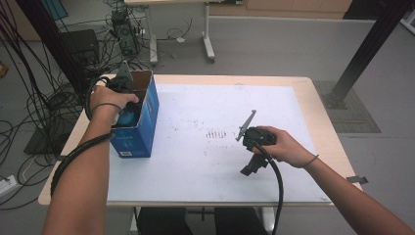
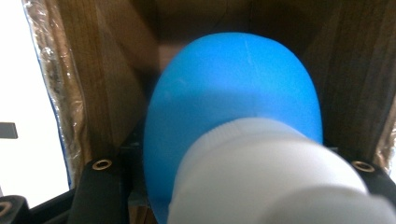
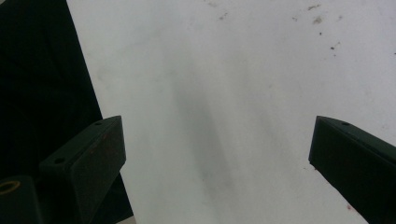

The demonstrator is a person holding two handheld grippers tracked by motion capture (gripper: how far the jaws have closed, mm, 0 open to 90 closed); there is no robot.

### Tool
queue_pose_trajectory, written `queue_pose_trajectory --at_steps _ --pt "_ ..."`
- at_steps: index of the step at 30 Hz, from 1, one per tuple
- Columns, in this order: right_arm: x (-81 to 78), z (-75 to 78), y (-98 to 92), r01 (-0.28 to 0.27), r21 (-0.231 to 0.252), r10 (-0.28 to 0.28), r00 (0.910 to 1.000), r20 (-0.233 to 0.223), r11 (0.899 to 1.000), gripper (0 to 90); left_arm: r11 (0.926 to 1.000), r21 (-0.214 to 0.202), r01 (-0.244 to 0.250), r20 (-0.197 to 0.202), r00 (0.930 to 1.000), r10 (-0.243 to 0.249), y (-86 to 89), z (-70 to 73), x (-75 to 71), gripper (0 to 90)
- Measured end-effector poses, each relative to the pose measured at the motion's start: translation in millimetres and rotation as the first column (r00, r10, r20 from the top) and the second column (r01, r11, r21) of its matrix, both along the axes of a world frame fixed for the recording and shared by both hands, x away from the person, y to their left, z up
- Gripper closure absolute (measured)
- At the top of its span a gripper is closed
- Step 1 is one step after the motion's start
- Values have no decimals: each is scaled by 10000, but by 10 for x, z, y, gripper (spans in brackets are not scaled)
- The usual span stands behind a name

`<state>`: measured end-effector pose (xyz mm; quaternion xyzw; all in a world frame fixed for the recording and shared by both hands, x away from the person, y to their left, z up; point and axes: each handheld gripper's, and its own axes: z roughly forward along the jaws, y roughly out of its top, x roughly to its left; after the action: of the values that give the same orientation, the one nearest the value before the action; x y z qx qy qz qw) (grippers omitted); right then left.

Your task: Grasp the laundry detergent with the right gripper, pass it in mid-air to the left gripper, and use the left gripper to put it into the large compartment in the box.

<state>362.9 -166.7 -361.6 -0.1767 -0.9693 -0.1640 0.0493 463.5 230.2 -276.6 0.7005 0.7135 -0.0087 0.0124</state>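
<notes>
Blue box (image 1: 139, 125) walls crowd the left gripper (image 1: 122, 83), seemingly clasping a blue-and-white object (image 2: 233, 116); right gripper (image 3: 219, 158) jaws spread.

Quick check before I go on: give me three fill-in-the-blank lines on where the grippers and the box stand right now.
The left gripper reaches into the open blue ____.
The object between its jaws is blue with a ____ cap.
The right gripper has its jaws ____ over the white table surface.

Missing words: box; white; open
</notes>
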Motion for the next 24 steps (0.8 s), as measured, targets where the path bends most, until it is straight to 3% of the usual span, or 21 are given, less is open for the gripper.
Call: queue_pose_trajectory --at_steps 24 --pt "-11 6 -14 46 -26 -46 10000 33 10000 36 10000 -40 37 -85 10000 -38 6 -4 -16 380"
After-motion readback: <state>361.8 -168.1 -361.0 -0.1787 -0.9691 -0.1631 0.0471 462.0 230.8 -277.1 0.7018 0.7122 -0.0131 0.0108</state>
